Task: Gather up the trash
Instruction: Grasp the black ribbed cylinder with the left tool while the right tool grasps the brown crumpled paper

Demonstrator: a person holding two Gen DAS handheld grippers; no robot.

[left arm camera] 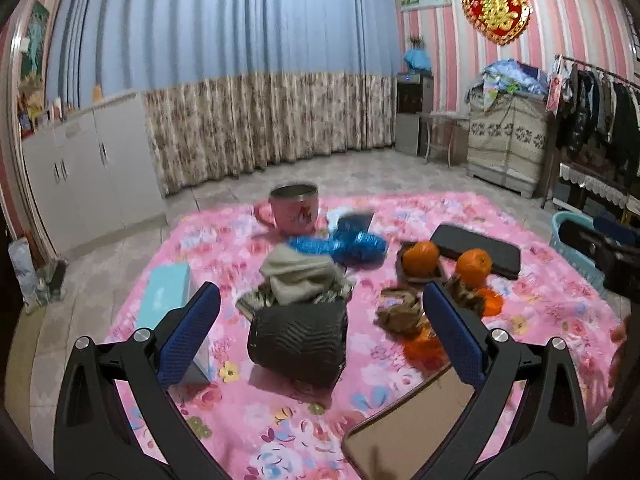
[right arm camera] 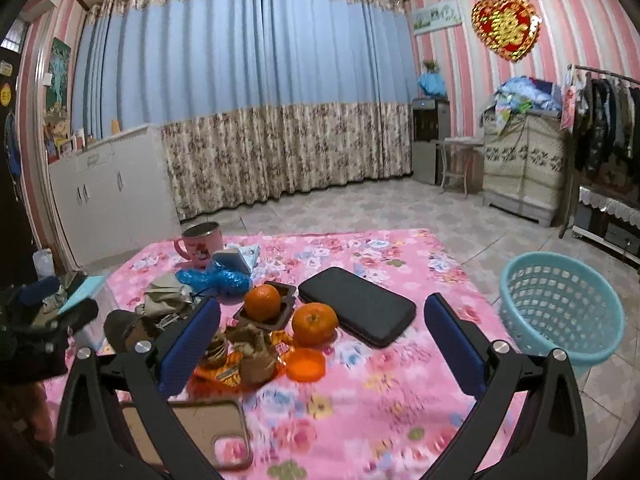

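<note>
Trash lies on the pink flowered cloth (left arm camera: pixel 280 420): crumpled brown paper (left arm camera: pixel 402 312) on orange wrappers (left arm camera: pixel 424 346), a crumpled blue plastic bag (left arm camera: pixel 340 246), and a beige wad (left arm camera: pixel 300 276) above a dark wavy pouch (left arm camera: pixel 300 338). My left gripper (left arm camera: pixel 320 336) is open, its blue pads either side of the pouch. My right gripper (right arm camera: pixel 320 344) is open and empty above the cloth, the brown paper (right arm camera: pixel 252 350) and orange wrappers (right arm camera: pixel 218 370) by its left finger. A light blue basket (right arm camera: pixel 560 312) stands on the floor to the right.
Two oranges (right arm camera: pixel 314 324), one (right arm camera: pixel 262 302) in a brown tray, a black case (right arm camera: pixel 356 306), an orange lid (right arm camera: pixel 306 364), a pink mug (right arm camera: pixel 200 246), a teal tissue box (left arm camera: pixel 170 292) and a phone in a brown case (right arm camera: pixel 192 432) share the cloth. Tiled floor surrounds it.
</note>
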